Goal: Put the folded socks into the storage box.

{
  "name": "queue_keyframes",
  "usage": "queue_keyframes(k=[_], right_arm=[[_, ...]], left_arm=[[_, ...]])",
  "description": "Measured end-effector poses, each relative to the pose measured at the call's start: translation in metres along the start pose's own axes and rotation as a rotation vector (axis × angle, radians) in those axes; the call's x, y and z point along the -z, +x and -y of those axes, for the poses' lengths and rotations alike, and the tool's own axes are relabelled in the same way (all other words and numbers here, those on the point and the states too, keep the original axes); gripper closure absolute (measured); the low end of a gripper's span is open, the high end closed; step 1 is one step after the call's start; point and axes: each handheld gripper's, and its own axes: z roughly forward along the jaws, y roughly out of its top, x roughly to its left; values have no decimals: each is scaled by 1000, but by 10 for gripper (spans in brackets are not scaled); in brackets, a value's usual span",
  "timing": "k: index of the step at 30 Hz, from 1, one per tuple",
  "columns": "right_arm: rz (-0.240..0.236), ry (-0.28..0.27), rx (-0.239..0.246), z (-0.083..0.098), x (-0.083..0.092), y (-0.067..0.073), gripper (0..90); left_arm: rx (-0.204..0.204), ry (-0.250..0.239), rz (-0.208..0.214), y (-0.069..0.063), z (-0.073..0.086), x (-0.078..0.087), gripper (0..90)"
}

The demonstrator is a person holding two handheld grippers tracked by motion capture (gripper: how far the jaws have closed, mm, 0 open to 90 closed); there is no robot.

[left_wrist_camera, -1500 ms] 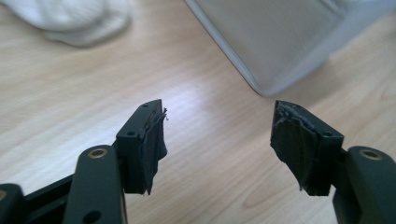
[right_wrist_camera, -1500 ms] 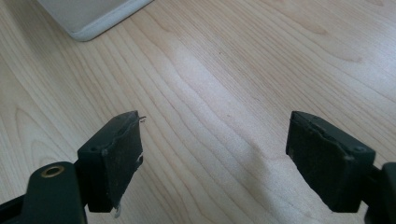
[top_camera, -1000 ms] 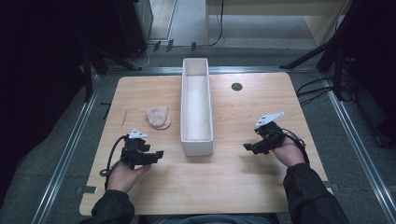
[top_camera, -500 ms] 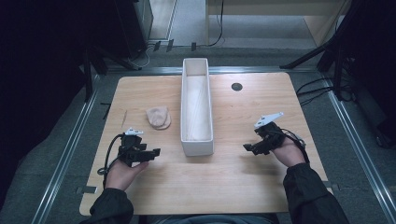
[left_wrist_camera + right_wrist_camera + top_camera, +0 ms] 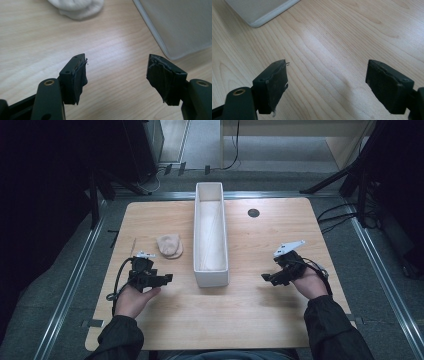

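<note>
A long white bin (image 5: pixel 210 270) stands lengthwise in the middle of the wooden table (image 5: pixel 250 315). Left of it lies a small beige cloth bundle (image 5: pixel 169 245), which looks whitish (image 5: pixel 77 7) at the top of the left gripper view. My left gripper (image 5: pixel 167 278) sits just in front of the bundle, pointing toward the bin (image 5: pixel 175 25); its jaws stand wide apart with bare wood between them (image 5: pixel 116 75). My right gripper (image 5: pixel 265 278) rests right of the bin, aimed at its near corner (image 5: pixel 259 12), open and empty (image 5: pixel 325 85).
A dark round hole (image 5: pixel 253 212) marks the table's far right part. A thin stick (image 5: pixel 133 247) lies near the left edge. Metal rails (image 5: pixel 75 275) run along both sides, with cables (image 5: pixel 335 215) on the floor at the right.
My left gripper has drawn slightly back toward the table's front edge and turned a little. The right gripper has stayed put.
</note>
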Motion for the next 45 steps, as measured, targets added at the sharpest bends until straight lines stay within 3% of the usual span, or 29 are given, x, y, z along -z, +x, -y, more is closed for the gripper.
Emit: queue_keyframes(k=[3, 7, 22, 32, 34, 38, 42, 45], right_arm=[[-6, 2, 2, -1, -1, 1, 181], [-8, 0, 9, -1, -1, 2, 181], [-13, 0, 4, 0, 1, 1, 181], [-14, -6, -2, 0, 2, 0, 181], [-14, -6, -4, 0, 2, 0, 181], [-15, -6, -5, 1, 2, 0, 181], [-21, -2, -1, 1, 1, 0, 181], [-26, 0, 1, 1, 1, 0, 181]], left_arm=[[19, -34, 22, 2, -11, 4, 310], [6, -29, 7, 2, -21, 2, 310], [17, -14, -35, 6, -54, -17, 312], [61, -11, -72, 12, -71, -34, 310], [100, -23, -84, 17, -76, -40, 309], [120, -27, -95, 21, -80, -47, 313], [131, -15, -110, 24, -84, -57, 317], [128, 25, -138, 29, -89, -68, 323]])
